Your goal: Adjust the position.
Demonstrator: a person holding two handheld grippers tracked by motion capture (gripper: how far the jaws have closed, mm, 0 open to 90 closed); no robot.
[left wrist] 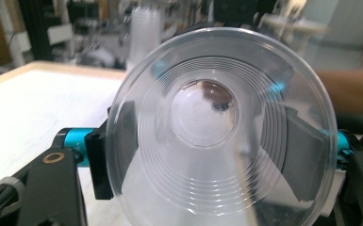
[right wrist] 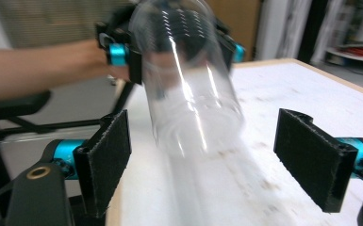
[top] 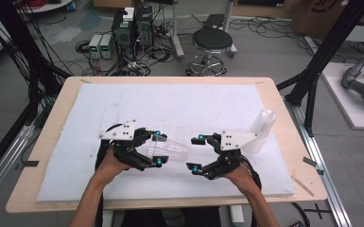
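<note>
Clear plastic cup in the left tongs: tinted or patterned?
Untinted clear plastic cup, with concentric rings; left gripper view shows it best.

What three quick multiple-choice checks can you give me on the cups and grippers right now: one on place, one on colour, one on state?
1. Where does the stack of clear cups stand?
A. On the white mat, beyond the right gripper
B. On the stool
C. At the mat's far left corner

2. What colour are the small fittings at the jaw tips?
A. Red
B. Turquoise
C. Yellow

3. How is the single clear cup held?
A. By both grippers
B. By the right gripper alone
C. By the left gripper alone

Answers: 1 A, the stack rises just past the right hand. 2 B, turquoise shows at every jaw. 3 C, the left pads press its sides, while the right jaws stand apart from it.
</note>
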